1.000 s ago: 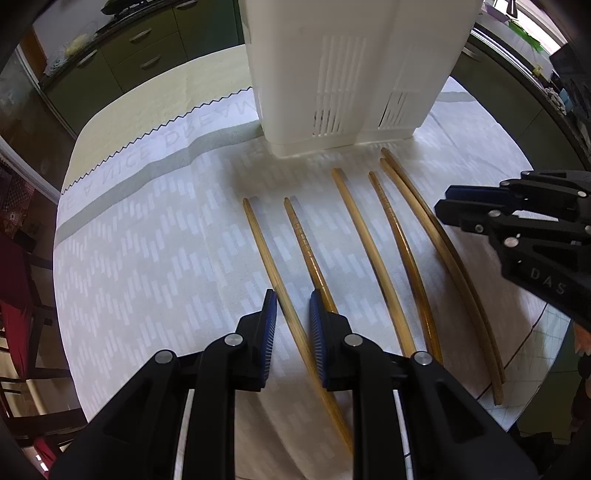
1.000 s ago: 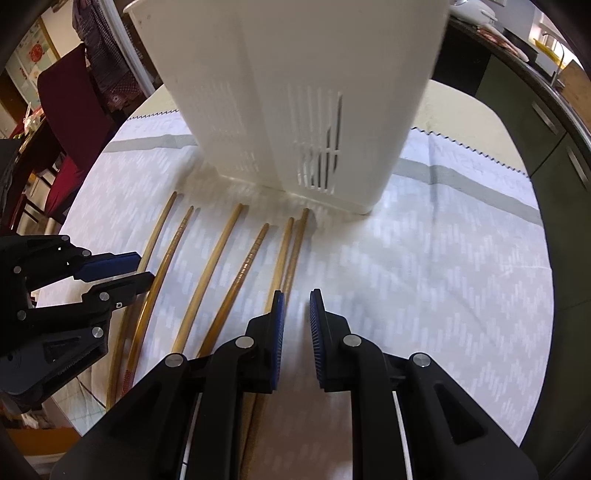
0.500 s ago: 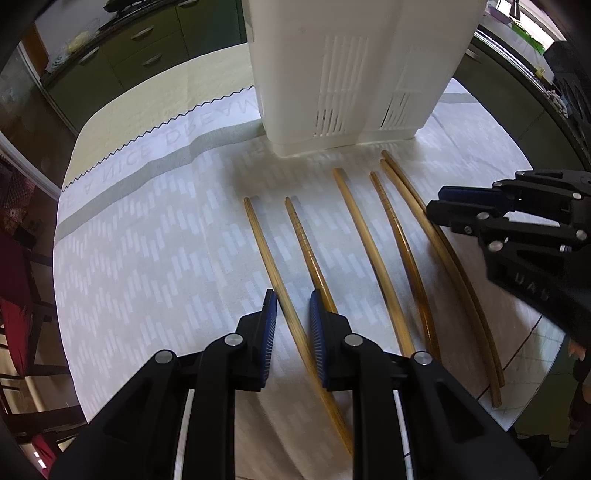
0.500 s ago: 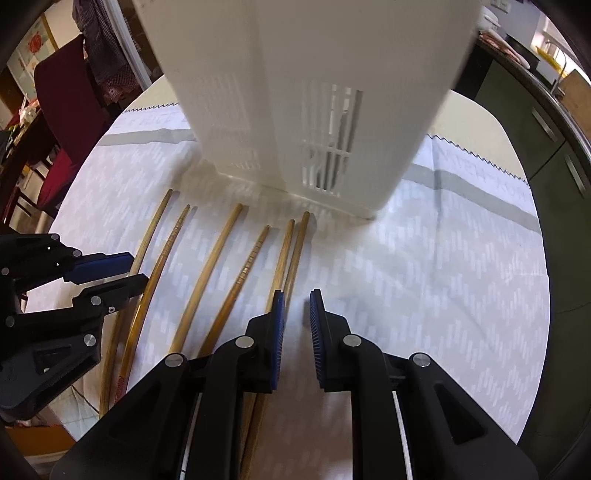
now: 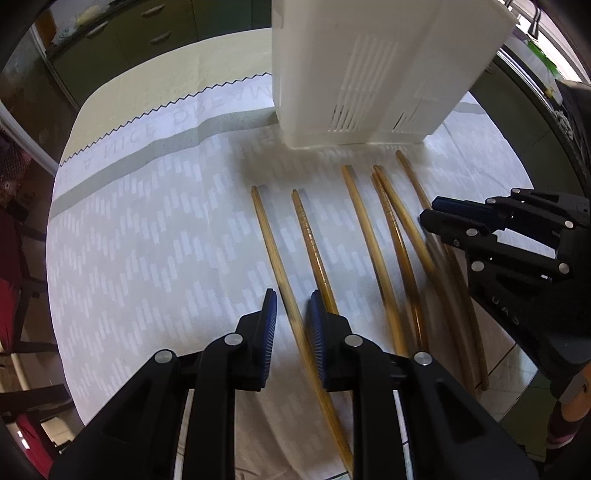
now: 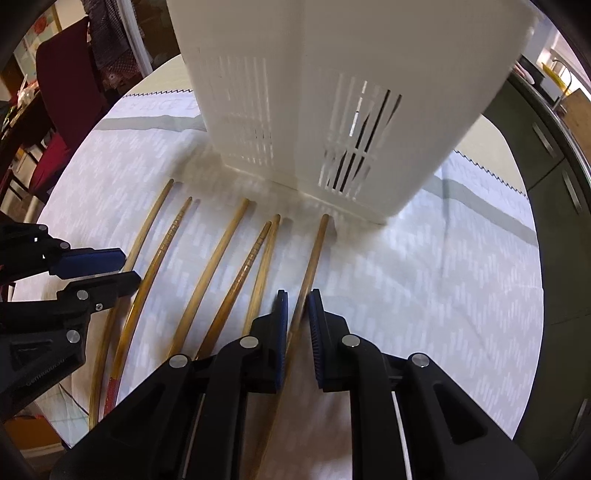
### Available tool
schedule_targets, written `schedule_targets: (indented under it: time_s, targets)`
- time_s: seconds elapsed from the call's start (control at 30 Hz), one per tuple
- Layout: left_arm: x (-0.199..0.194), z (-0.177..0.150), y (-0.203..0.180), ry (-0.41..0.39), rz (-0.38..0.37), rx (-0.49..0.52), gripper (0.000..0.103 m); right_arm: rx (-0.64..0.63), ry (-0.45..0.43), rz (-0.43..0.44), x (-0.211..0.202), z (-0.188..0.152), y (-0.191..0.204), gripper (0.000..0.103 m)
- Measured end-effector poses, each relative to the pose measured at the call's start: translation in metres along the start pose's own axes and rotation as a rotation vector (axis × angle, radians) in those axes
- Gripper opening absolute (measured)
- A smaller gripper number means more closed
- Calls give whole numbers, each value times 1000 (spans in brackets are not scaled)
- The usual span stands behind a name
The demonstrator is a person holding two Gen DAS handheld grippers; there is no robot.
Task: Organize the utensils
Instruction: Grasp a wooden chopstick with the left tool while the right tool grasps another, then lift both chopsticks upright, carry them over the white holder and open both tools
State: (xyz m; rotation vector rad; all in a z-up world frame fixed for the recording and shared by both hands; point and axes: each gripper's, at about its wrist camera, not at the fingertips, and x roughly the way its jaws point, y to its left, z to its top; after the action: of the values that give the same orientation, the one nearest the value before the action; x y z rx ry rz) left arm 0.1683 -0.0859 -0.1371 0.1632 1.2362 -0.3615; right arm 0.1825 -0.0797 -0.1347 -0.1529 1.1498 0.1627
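Table: round, under a pale patterned cloth (image 5: 155, 229) with a grey band
Cabinets: dark green drawers (image 5: 155, 33), upper left of the left view
Chair: dark red (image 6: 70, 70), upper left of the right view
Light: daylight, upper right corner

Glossy varnished wooden chopsticks (image 5: 369, 236) ahead of the jaws, matt white slotted plastic holder (image 6: 332, 110) beyond them, soft woven tablecloth (image 5: 147, 240) beneath, ribbed blue pads (image 6: 281, 332) on matt black plastic fingers
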Motion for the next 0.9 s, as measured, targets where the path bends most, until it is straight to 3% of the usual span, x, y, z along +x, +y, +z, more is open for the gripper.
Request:
schedule_targets:
  time_s: [0.1, 0.17, 0.27, 0.43, 0.67, 0.9]
  targets:
    - [0, 3, 2, 9, 2, -13, 18, 37, 6, 51, 1, 0, -11, 8]
    - [2, 11, 7, 13, -2, -23, 9, 49, 1, 61, 1, 0, -12, 6]
    - [5, 20, 12, 22, -21, -57, 7, 77, -6, 101, -3, -3, -21, 6]
    - [0, 27, 17, 17, -38, -75, 6, 102, -86, 138, -33, -12, -34, 6]
    - [-52, 27, 17, -151, -32, -25, 6, 130, -231, 192, -92, -40, -57, 6]
    - [-103, 9, 11, -286, -25, 16, 6, 146, -305, 214, -125, -56, -68, 6]
